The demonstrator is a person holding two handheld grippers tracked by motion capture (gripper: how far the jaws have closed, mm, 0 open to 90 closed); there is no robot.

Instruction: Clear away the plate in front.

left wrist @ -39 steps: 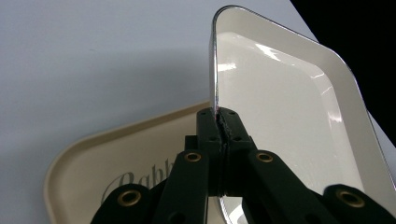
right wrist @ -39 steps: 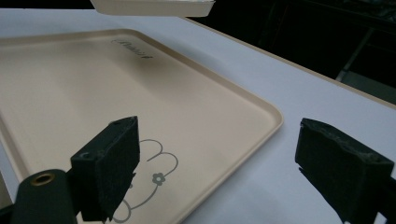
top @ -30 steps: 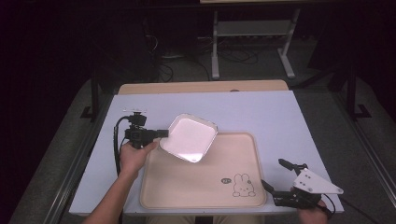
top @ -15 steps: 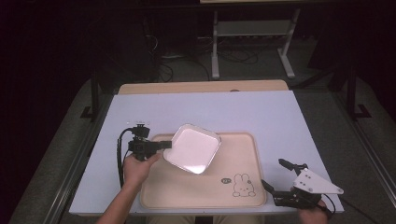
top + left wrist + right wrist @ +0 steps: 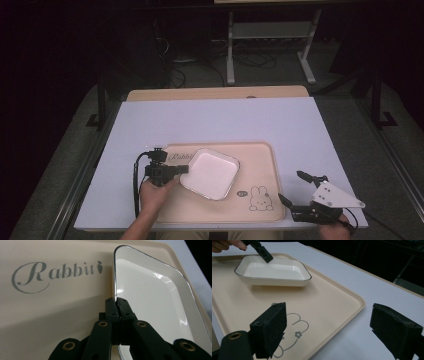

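A white square dish [image 5: 211,173] with a dark rim lies on the beige tray [image 5: 260,160], left of its middle. My left gripper [image 5: 183,169] is shut on the dish's left rim; in the left gripper view the black jaws pinch the rim [image 5: 116,304] of the white dish [image 5: 150,297]. The right gripper view shows the dish [image 5: 272,271] resting on the tray [image 5: 324,302], with the left gripper [image 5: 267,257] on its far edge. My right gripper [image 5: 295,187] rests at the table's front right corner, open, with nothing between its pads [image 5: 270,327].
The tray [image 5: 50,302] bears the word "Rabbit" and a rabbit drawing [image 5: 259,195] near its front right. The white table [image 5: 225,120] extends behind the tray. Dark floor, cables and a metal stand [image 5: 270,35] lie beyond the far edge.
My left gripper has carried the dish down and toward the front, from tilted above the tray's back edge to lying on the tray. The right gripper has stayed put.
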